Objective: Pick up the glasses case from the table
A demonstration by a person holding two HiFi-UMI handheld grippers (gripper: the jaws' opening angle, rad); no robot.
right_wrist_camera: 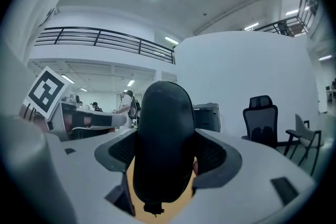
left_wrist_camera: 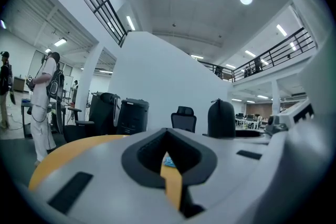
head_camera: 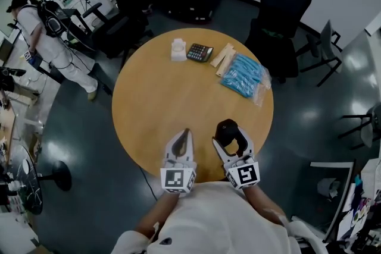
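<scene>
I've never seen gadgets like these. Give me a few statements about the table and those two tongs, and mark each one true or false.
1. The right tongs are clamped on the black glasses case. True.
2. The left tongs hold the calculator. False: they are shut on nothing, and the calculator lies at the table's far side.
3. The blue packet lies on the round wooden table. True.
4. The glasses case lies flat at the table's middle. False: it stands between the right tongs' jaws, over the table's near edge.
</scene>
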